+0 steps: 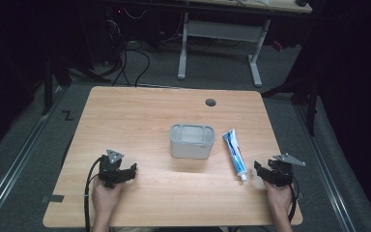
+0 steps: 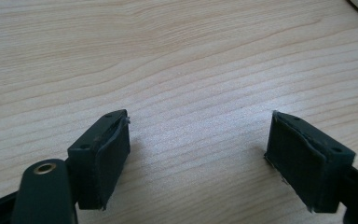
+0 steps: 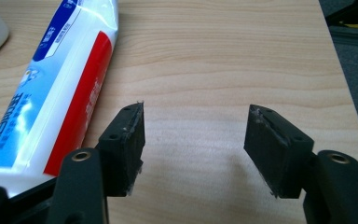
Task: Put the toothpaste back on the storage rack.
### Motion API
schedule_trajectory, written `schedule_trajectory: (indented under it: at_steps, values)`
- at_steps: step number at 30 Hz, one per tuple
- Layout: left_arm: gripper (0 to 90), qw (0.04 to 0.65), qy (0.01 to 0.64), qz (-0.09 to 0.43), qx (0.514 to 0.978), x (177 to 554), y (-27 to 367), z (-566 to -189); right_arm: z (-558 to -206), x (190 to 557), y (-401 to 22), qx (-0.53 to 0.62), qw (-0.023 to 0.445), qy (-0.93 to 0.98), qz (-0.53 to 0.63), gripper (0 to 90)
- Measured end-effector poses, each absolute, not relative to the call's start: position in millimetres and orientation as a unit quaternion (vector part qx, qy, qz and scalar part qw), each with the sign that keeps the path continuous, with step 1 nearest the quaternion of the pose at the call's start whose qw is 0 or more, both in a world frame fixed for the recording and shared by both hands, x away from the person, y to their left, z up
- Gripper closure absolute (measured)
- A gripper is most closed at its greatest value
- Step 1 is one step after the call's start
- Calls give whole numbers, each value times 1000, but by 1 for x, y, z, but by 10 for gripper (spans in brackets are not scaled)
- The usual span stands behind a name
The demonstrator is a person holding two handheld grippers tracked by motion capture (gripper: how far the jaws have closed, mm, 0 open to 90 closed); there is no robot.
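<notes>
Right claw [image 1: 266, 173] sits with its jaws spread wide and nothing between them, low over the worktop [image 1: 140, 116] just to the right of the toothpaste tube [image 1: 235, 153]. Left claw [image 1: 121, 171] is likewise spread and empty, resting near the front left of the worktop, well apart from everything. The tube lies flat, cap end toward the person, just right of the grey bin [image 1: 192, 141], which stands upright near the middle.

Judging by where the hands rest, the step in hand is picking up the tube with the right claw, probably to drop it in the bin. In the right gripper view the tube [image 3: 51, 93] lies outside the left jaw, not between the two, so the claw needs to slide sideways toward it first. Best to straddle the tube across its width, around mid-body, where it is fuller and firmer than at the flat crimped tail. Come down until the jaw tips nearly meet the wood, then close gently: a soft tube can squash or slip out. Lift level, so it does not swing and clip the bin's rim.
</notes>
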State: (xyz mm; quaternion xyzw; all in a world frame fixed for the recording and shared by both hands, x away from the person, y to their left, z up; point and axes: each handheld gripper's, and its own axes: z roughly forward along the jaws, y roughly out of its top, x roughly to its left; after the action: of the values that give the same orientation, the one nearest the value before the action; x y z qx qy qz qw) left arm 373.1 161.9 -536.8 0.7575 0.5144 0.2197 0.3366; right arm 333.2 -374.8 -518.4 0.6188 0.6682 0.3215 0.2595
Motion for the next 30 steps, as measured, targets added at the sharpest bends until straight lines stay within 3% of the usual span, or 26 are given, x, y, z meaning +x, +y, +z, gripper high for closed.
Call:
schedule_trajectory:
  at_steps: [13, 30]
  values:
    - [218, 337, 514, 220, 757, 373, 162, -537, -521, 310, -376, 613, 246, 668, 343, 474]
    - [218, 337, 515, 220, 757, 373, 162, -537, -509, 304, -359, 579, 254, 691, 350, 495]
